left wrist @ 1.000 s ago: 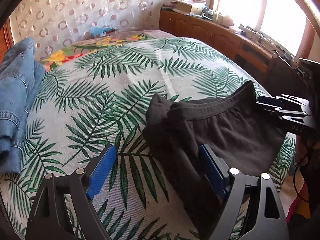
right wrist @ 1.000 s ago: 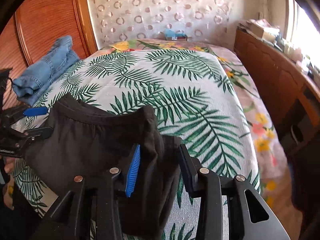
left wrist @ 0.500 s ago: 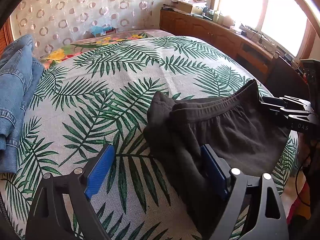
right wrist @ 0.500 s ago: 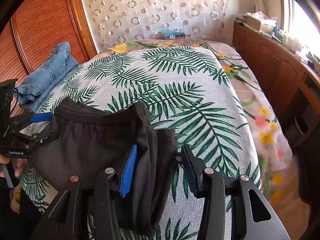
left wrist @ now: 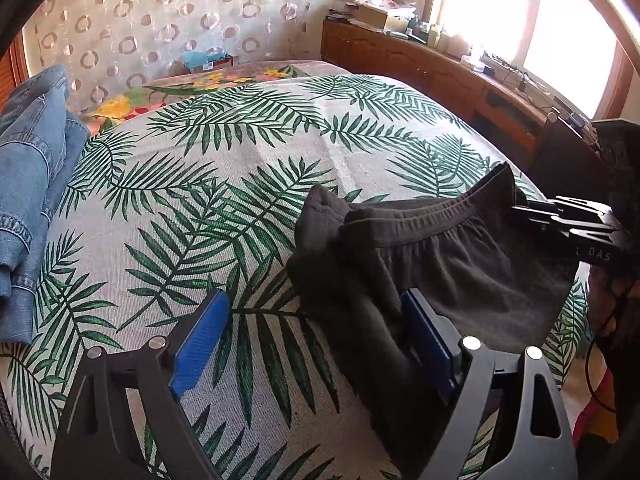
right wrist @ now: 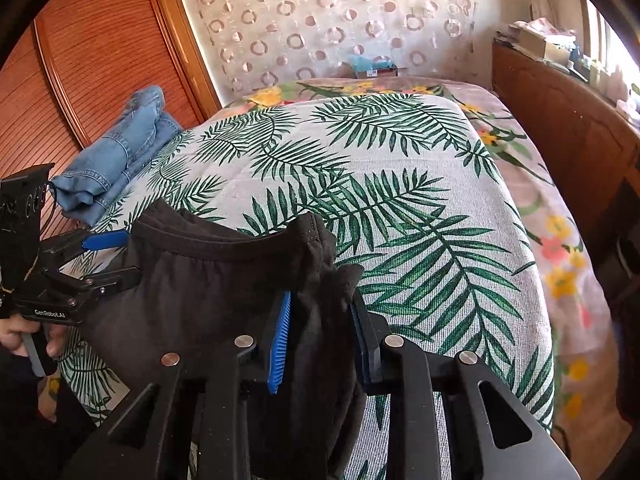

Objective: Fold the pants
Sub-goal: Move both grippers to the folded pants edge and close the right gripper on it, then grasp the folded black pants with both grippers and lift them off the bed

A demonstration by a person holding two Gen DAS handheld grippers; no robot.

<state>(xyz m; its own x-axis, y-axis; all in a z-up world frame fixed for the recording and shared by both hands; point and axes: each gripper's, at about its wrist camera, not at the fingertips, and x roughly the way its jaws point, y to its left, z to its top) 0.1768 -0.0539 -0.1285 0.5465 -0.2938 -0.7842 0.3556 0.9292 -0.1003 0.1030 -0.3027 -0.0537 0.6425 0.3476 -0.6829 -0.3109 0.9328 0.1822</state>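
Observation:
Black pants (left wrist: pixel 460 264) lie folded on the near part of the palm-leaf bed cover (left wrist: pixel 248 168), waistband towards the far side. My left gripper (left wrist: pixel 314 298) stands open low over the pants' left edge; its right pad (left wrist: pixel 426 340) rests on the cloth and its left pad (left wrist: pixel 198 340) is over bare cover. In the right wrist view my right gripper (right wrist: pixel 320 300) is closing on the bunched right fold of the pants (right wrist: pixel 208 288), and cloth fills the gap between its pads. The left gripper (right wrist: pixel 116 258) shows there at the waistband's other corner, jaws apart.
Folded blue jeans (left wrist: pixel 32 200) lie along the bed's left side. A wooden cabinet (left wrist: pixel 440 76) with clutter runs along the right under a bright window. A wooden wardrobe (right wrist: pixel 100 60) stands at left. A person's hand (right wrist: pixel 16 340) grips the left handle.
The right gripper's jaws have narrowed onto the pants' fold, and the cloth now bunches up between the pads. The left gripper has kept still and open.

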